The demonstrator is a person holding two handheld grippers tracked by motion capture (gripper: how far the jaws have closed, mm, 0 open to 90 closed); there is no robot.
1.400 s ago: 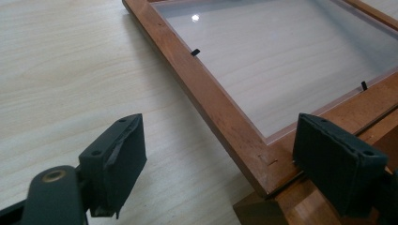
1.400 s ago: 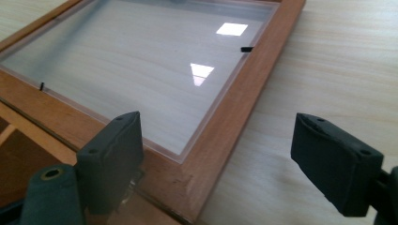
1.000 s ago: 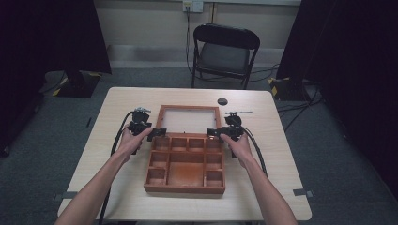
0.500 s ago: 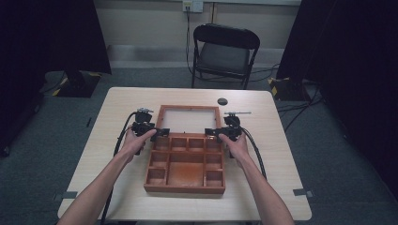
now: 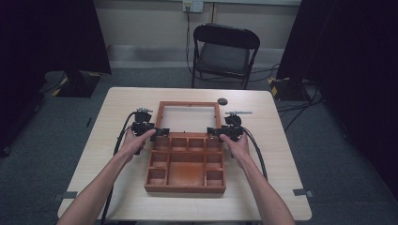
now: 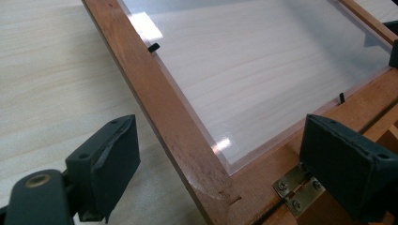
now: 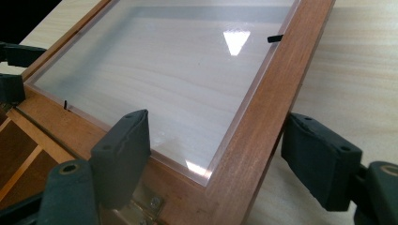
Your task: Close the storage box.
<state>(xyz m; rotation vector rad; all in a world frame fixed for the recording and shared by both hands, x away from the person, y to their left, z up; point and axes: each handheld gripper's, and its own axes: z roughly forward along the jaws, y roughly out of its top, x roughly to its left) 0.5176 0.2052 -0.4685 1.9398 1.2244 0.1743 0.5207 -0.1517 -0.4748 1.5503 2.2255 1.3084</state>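
We're over a pale wooden table (image 5: 117, 108), with a black folding chair (image 5: 224, 51) behind its far edge. Centre stage sits a reddish wooden box (image 5: 185, 164), divided into compartments, its hinged lid (image 5: 188, 117) thrown fully open and lying flat on the table beyond it. A small dark round disc (image 5: 222, 101) rests on the table just past the lid's far right corner.

From above, the left gripper (image 5: 155, 132) sits at the lid's near left corner and the right gripper (image 5: 217, 132) at its near right corner, a hand behind each.

Now the close-ups give what the high view can't. In the left gripper view the lid is a wooden frame around a clear pane (image 6: 263, 70), table grain showing through, and a brass hinge (image 6: 295, 190) joins it to the box. The left gripper's jaws stand spread, one either side of the frame rail, not touching it. In the right gripper view the right gripper (image 7: 216, 154) is likewise spread wide across the opposite rail, a second hinge (image 7: 148, 204) below.

Against the frames a moment back, both grippers have crept slightly inward toward the corners; box and lid haven't budged.

No writing readable anywhere.
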